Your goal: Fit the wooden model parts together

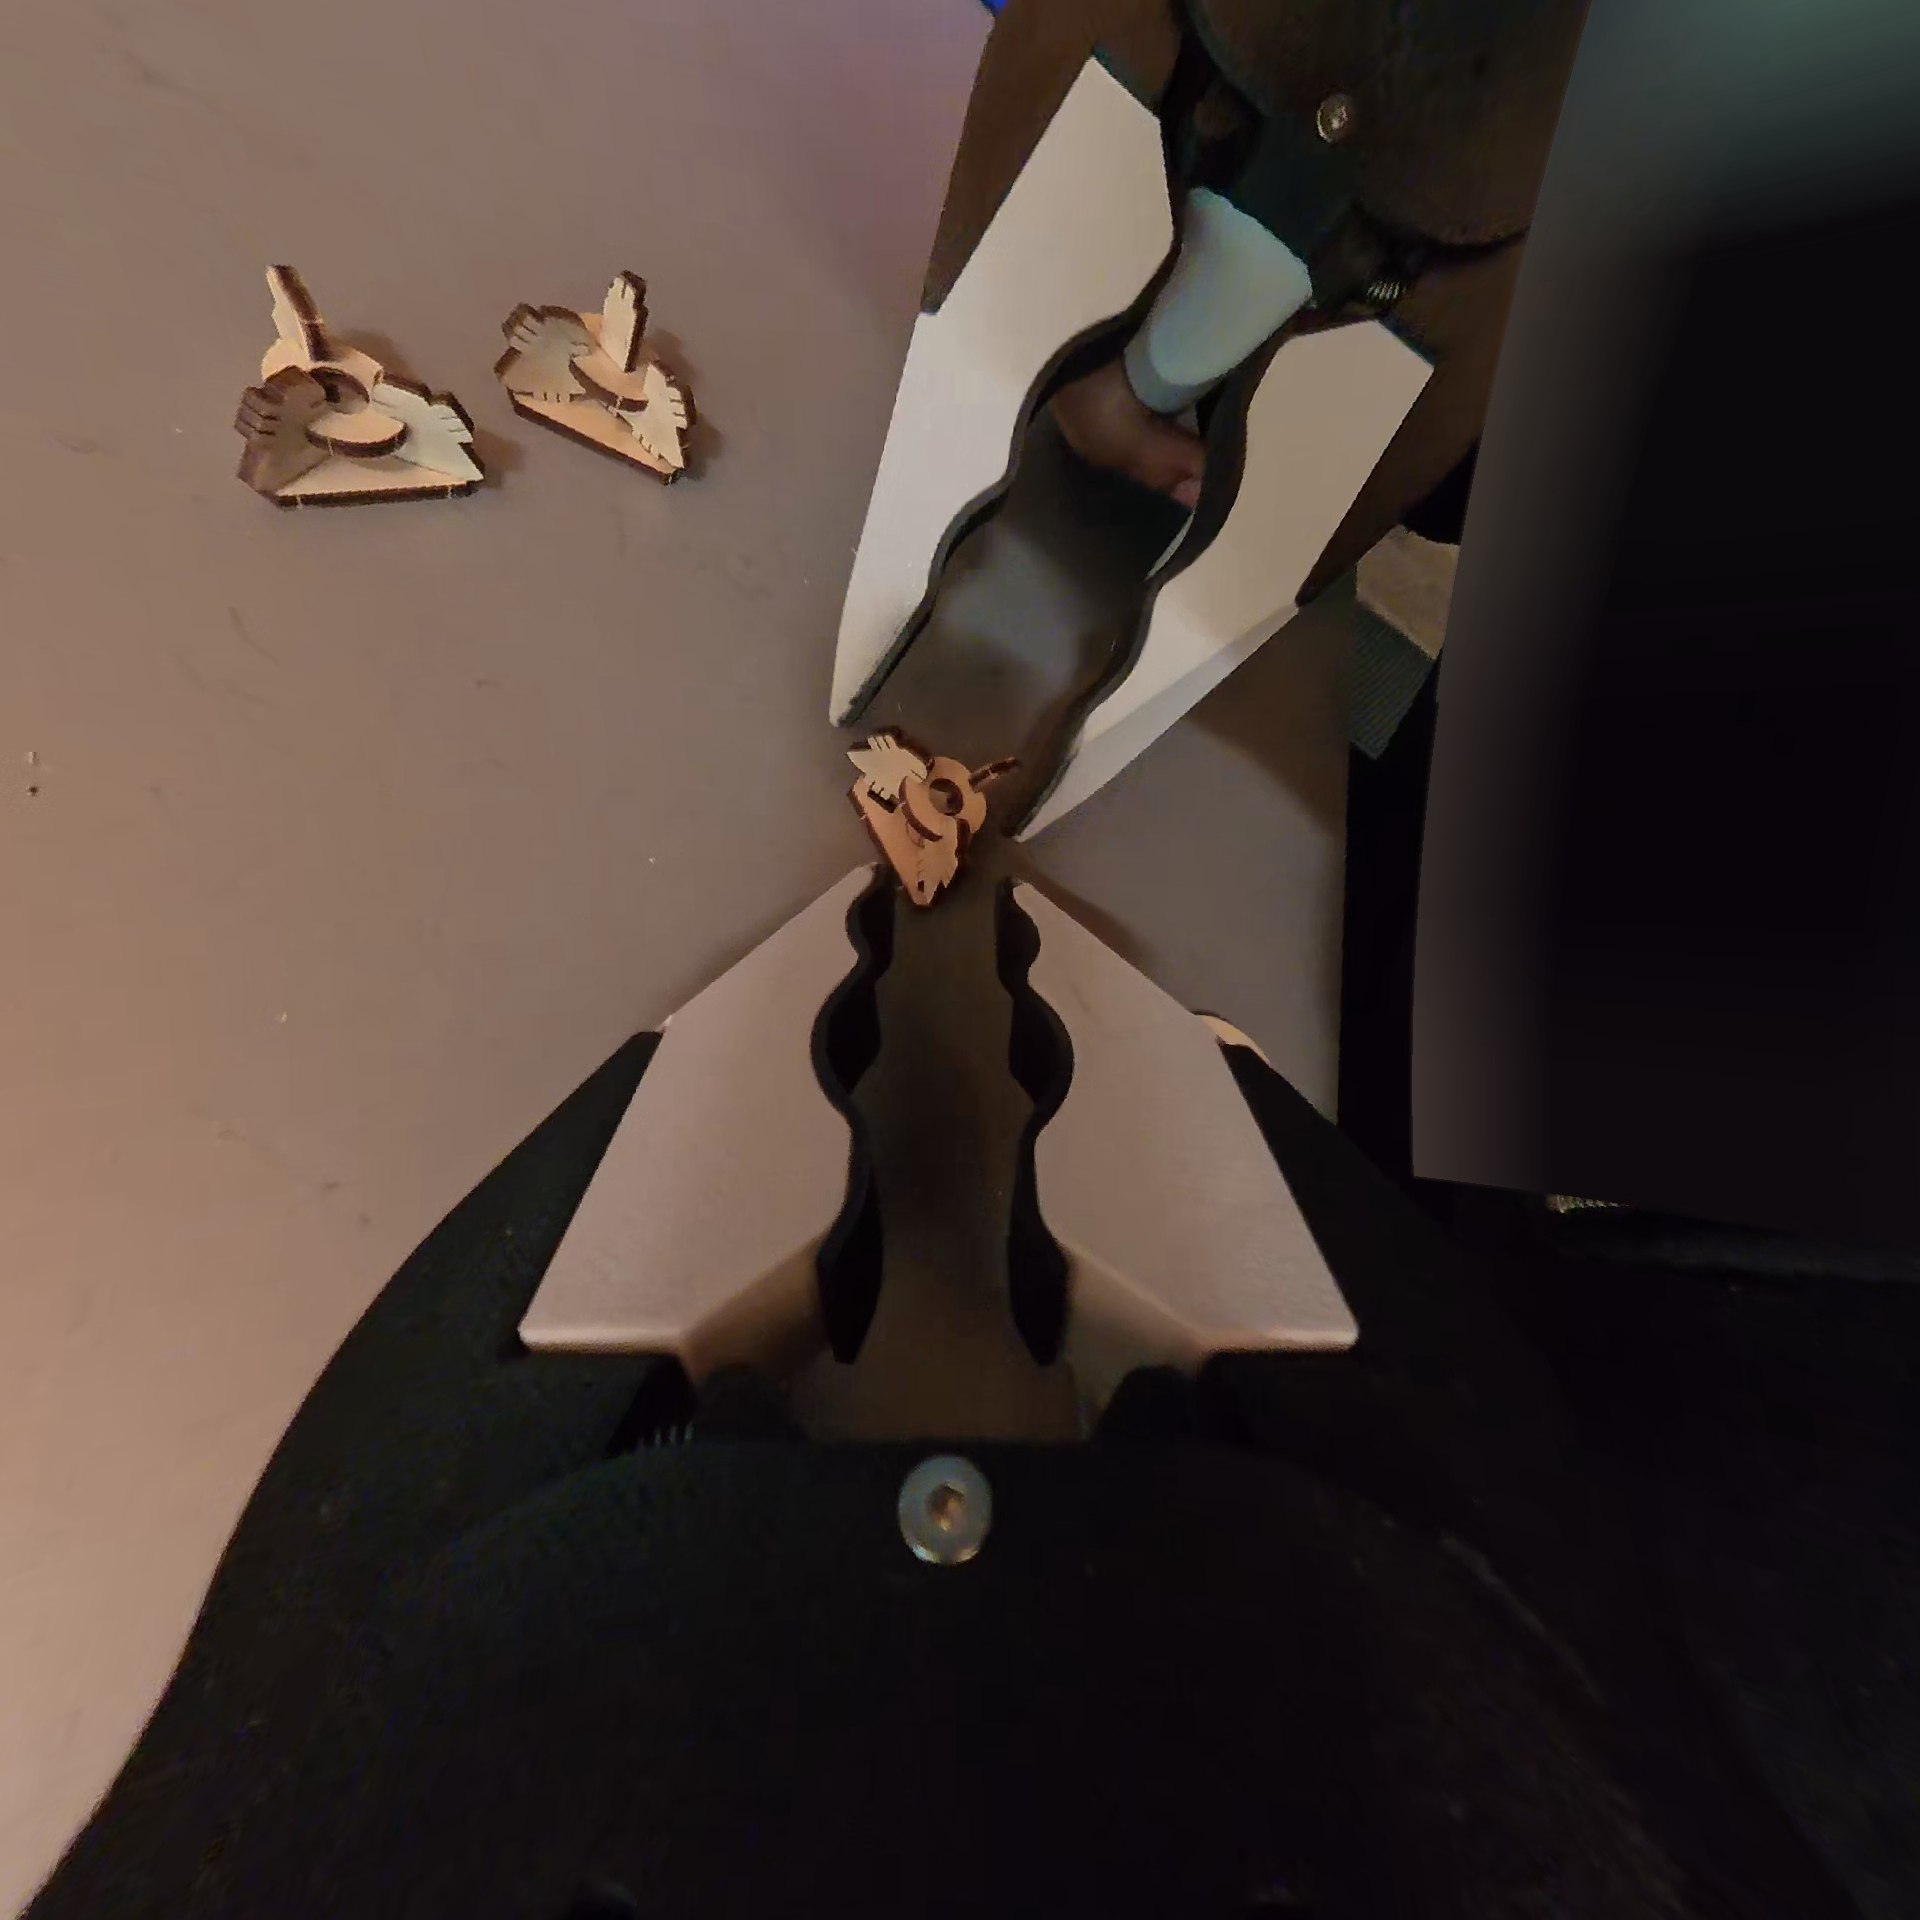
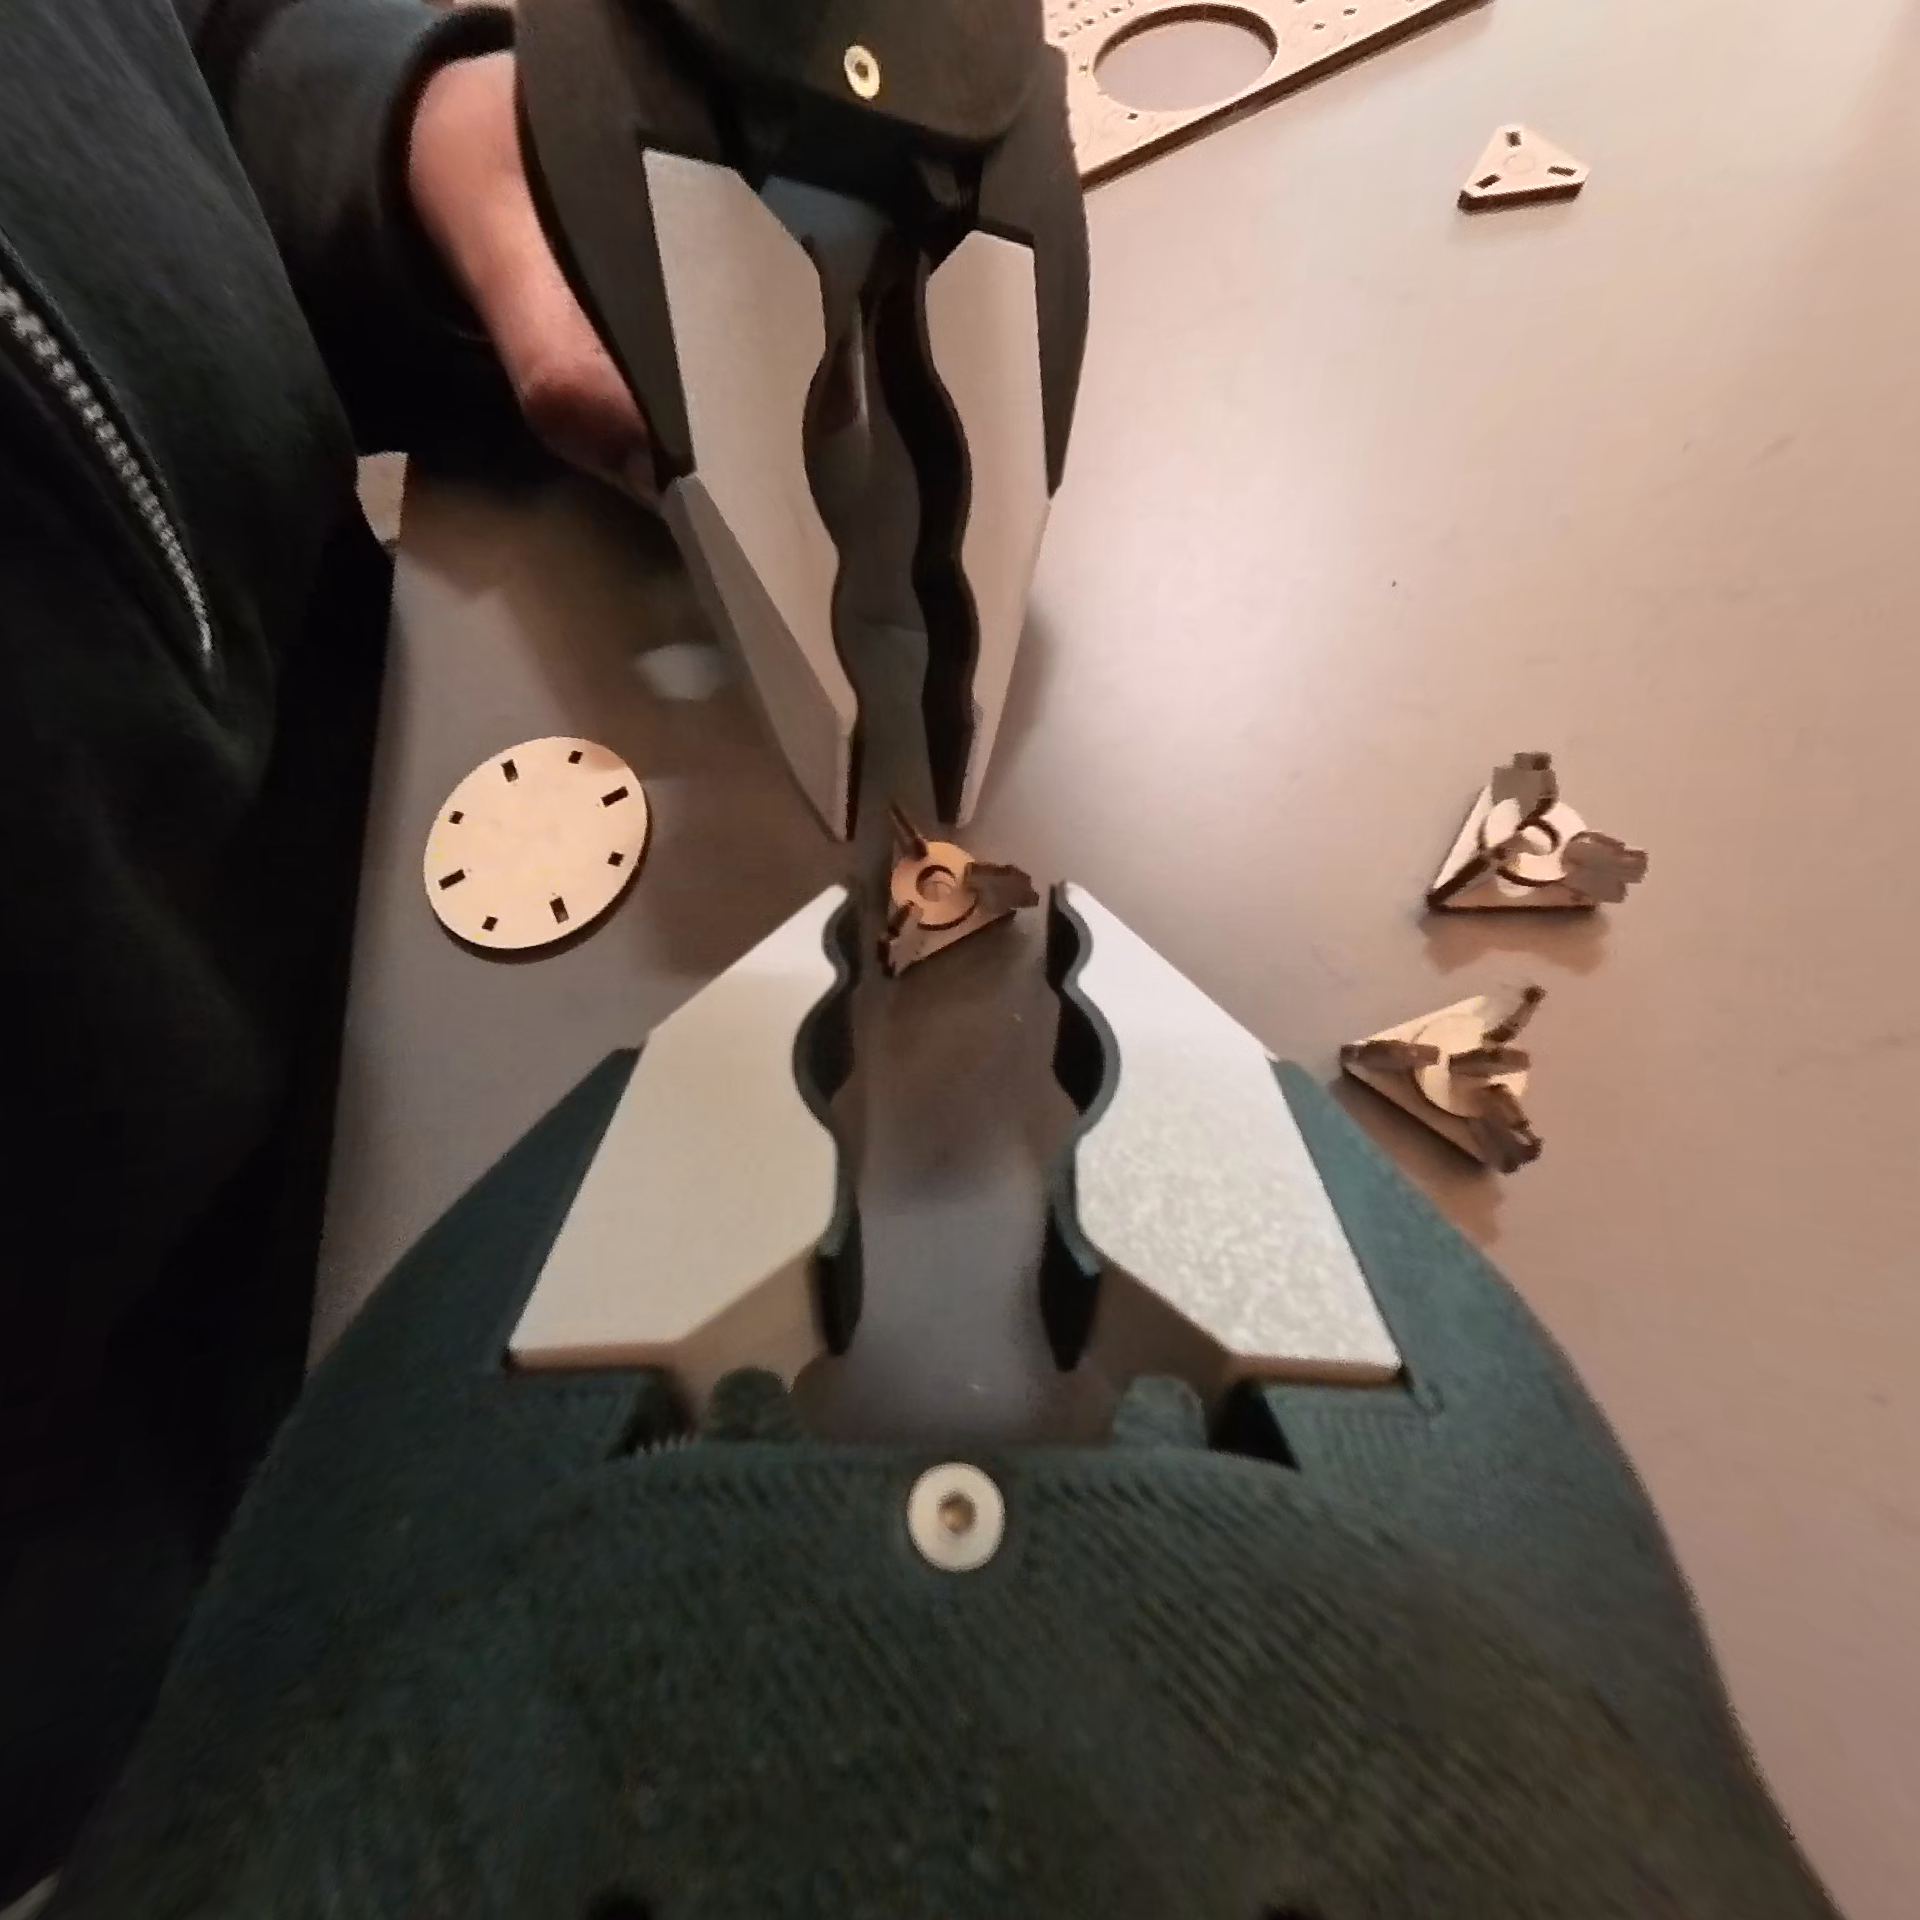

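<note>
I am looking along my two claws, which face each other tip to tip over a plain grey bench point(image 2: 1351, 520). Between them sits a small wooden triangle assembly point(image 1: 914, 816), a laser-cut triangular base with a ringed disc on top and little feather-shaped pieces slotted upright into it. It appears to rest on the bench by itself. My left claw point(image 1: 940, 888) is narrowly parted; one corner of the triangle reaches in just at its tips, near the left finger, but I cannot tell whether that finger touches it. My right claw point(image 2: 951, 909) stands wider, its pads clear of the wood on both sides, so neither claw grips anything. Two similar wooden assemblies point(image 1: 358, 400) lie well apart on the bench, each already carrying its upright pieces and looking complete. Near my left claw in the right wrist view lies a flat slotted wooden disc point(image 2: 538, 840), bare of inserts, and farther off a bare triangle plate point(image 2: 1522, 168) beside a cut-out wooden sheet point(image 2: 1247, 62). A person's dark sleeve point(image 2: 156, 520) fills one edge.
</note>
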Action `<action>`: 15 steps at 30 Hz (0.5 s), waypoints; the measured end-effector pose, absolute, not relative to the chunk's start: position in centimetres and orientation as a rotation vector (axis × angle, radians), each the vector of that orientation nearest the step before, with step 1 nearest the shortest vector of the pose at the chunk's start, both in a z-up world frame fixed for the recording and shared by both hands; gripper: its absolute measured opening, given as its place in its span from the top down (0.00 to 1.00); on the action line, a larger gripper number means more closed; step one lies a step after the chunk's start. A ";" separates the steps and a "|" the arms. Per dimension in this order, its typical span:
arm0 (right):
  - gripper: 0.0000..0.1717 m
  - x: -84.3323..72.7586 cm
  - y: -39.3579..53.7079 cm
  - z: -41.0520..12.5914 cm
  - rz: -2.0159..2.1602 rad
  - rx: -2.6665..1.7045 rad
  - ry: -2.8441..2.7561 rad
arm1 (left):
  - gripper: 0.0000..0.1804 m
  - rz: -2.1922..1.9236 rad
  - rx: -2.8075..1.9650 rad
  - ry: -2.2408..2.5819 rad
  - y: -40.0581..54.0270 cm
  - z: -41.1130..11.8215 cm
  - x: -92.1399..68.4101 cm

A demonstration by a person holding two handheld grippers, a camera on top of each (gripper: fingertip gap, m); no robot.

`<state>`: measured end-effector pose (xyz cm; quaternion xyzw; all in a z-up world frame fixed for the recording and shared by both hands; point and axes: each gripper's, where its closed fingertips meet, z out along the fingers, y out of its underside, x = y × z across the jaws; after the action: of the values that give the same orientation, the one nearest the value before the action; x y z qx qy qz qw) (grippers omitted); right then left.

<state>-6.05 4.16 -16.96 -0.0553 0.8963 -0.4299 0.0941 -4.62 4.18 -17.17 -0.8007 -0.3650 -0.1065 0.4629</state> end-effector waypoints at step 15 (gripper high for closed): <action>0.86 -5.9 3.8 -16.6 -1.321 -0.219 2.662 | 0.93 -0.274 -1.988 -0.884 4.4 -17.3 -4.4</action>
<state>-5.91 3.84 -16.62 -0.0732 0.8903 -0.4420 0.0809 -4.37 4.35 -17.34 -0.8065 -0.3586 -0.1113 0.4567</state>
